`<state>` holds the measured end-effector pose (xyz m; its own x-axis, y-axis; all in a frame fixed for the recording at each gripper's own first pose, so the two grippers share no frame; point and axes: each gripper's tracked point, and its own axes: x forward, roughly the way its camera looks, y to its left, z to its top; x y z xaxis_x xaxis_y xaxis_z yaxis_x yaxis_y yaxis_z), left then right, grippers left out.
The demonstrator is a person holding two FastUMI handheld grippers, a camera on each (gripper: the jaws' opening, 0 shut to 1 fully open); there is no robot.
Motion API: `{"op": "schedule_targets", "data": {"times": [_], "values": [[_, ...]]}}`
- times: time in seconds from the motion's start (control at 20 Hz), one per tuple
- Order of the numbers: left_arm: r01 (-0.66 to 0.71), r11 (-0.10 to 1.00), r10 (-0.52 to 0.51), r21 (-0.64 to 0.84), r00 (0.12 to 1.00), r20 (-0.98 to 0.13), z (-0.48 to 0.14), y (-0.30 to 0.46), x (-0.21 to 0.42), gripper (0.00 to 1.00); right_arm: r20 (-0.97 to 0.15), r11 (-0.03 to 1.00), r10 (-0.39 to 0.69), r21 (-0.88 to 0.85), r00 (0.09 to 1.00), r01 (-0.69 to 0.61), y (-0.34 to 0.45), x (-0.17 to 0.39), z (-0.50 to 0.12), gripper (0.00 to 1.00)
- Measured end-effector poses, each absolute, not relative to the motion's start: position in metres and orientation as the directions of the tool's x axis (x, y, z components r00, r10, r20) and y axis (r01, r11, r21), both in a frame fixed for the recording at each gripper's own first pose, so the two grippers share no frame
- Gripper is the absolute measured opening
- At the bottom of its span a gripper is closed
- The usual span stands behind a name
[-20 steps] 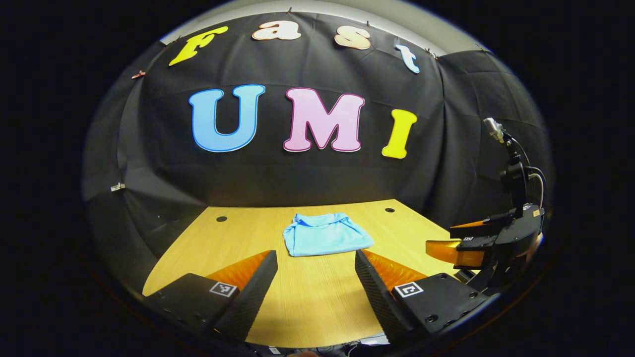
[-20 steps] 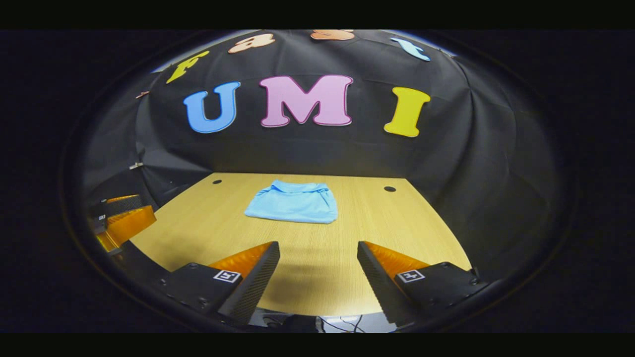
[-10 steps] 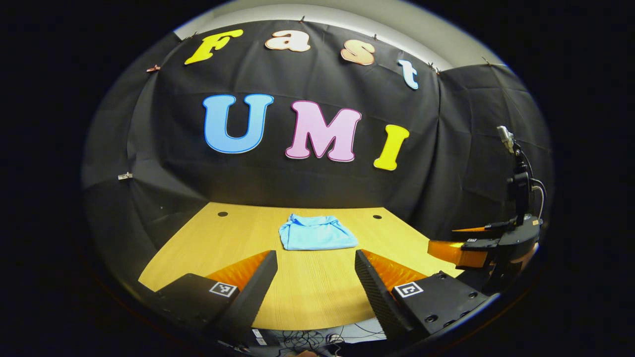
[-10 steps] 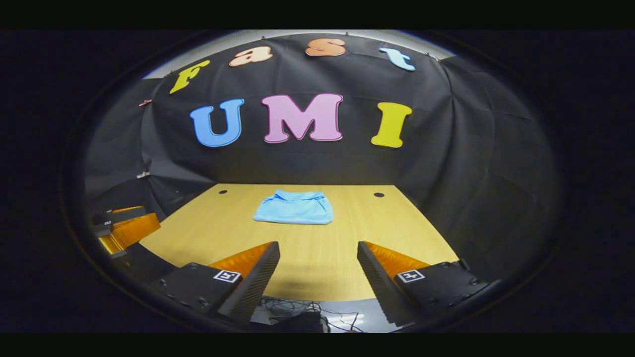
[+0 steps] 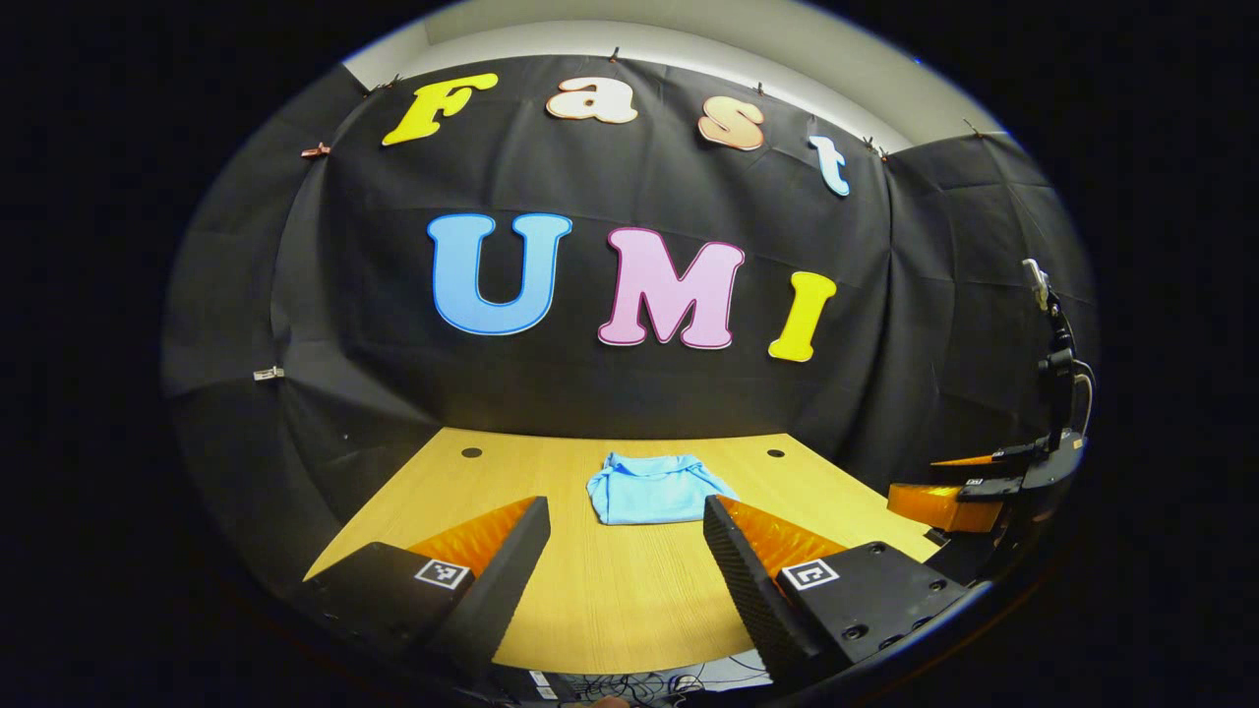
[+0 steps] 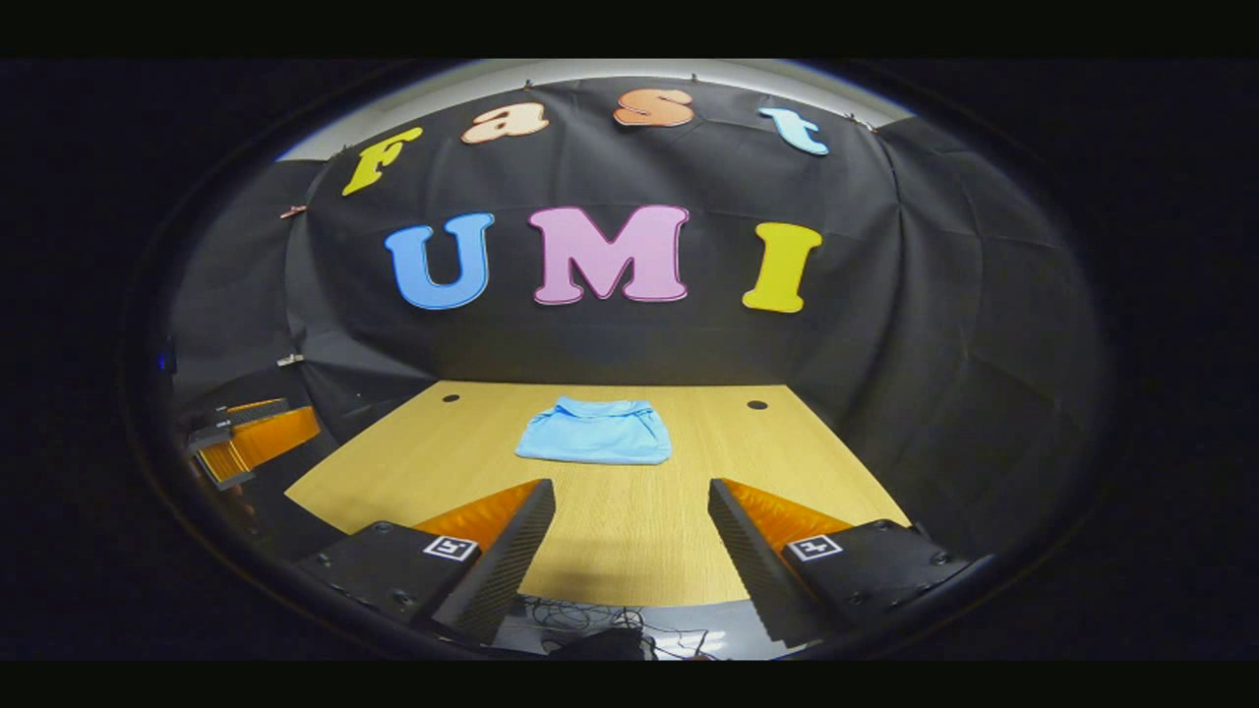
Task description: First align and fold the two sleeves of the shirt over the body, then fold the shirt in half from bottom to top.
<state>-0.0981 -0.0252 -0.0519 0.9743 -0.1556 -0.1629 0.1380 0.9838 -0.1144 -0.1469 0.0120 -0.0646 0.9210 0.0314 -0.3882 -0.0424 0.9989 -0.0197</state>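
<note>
Wooden table (image 5: 629,600) fills the lower middle of the left gripper view, with the left gripper (image 5: 627,551) at the bottom edge, its fingers spread wide apart and holding nothing. Just above them, at centre, a light blue shirt (image 5: 657,487) lies folded into a compact rectangle. At far right, the right gripper (image 5: 944,497) hovers beside the table edge. In the right gripper view, its own fingers also stand apart and empty, with cables (image 6: 590,621) on the floor below.
</note>
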Motion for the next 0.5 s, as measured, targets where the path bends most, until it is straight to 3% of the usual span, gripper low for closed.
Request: {"op": "schedule_targets", "data": {"times": [0.5], "values": [[0.173, 0.977, -0.191, -0.128, 0.971, -0.142, -0.048, -0.032, -0.098, 0.99, -0.379, 0.998, 0.057, 0.013, 0.923, -0.057, 0.026, -0.133, -0.067, 0.97]]}}
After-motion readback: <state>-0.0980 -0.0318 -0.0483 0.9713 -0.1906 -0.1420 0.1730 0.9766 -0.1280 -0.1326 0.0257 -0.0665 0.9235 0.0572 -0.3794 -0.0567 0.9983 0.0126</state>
